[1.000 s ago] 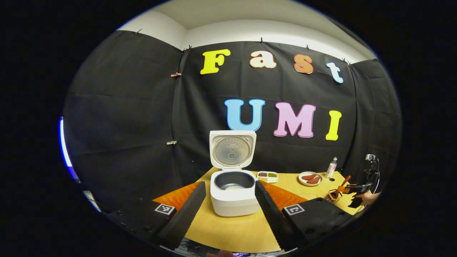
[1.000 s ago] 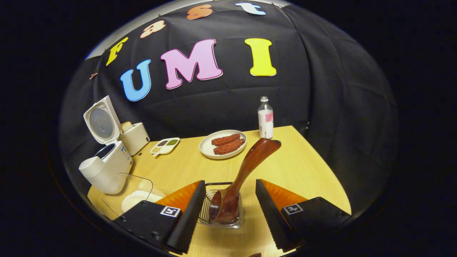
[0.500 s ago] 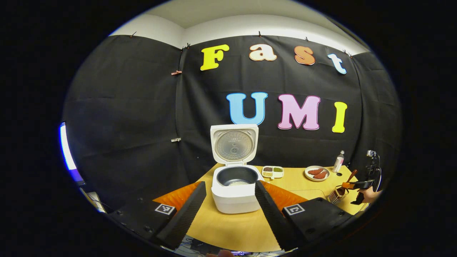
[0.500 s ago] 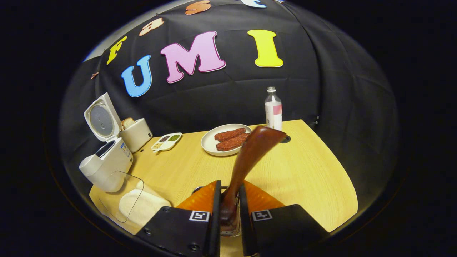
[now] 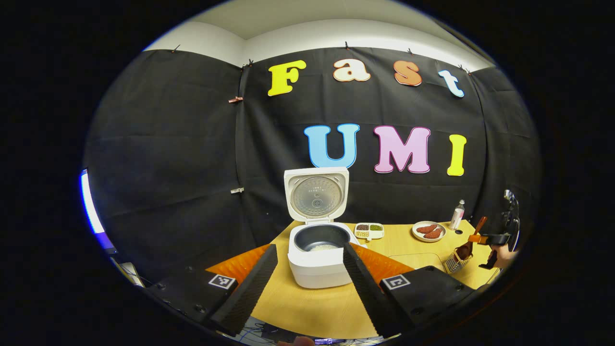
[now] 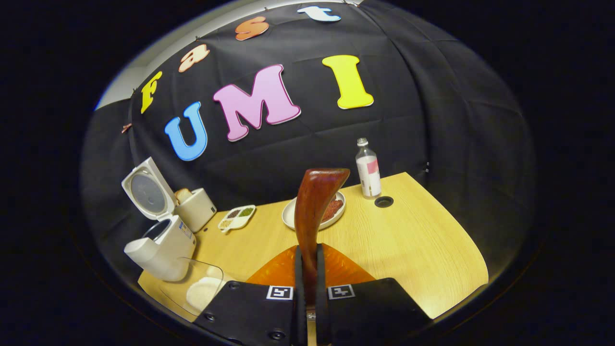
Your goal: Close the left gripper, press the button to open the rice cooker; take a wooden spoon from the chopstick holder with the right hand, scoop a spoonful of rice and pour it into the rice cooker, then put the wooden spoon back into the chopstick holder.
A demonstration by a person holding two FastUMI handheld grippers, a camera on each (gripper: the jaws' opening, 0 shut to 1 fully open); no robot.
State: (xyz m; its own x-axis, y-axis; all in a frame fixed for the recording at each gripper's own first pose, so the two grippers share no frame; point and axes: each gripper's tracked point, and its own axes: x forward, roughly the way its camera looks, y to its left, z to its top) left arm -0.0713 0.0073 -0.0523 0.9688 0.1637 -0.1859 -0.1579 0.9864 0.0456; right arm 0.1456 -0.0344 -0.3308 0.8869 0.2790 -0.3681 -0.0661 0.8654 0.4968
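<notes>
Right gripper [image 6: 307, 288] clamps the spoon [image 6: 312, 211] handle to lift it, left gripper [image 5: 307, 283] idling wide open, cooker [image 5: 319, 250] at twelve o'clock.

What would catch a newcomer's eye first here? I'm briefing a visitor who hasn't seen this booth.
Likely the dark wooden spoon rising up the middle of the right gripper view, clamped between the right gripper's fingers. Next the white rice cooker, lid up, between the open fingers of the left gripper, a little rice in its pot. Behind the spoon sits a plate of sausages.
</notes>
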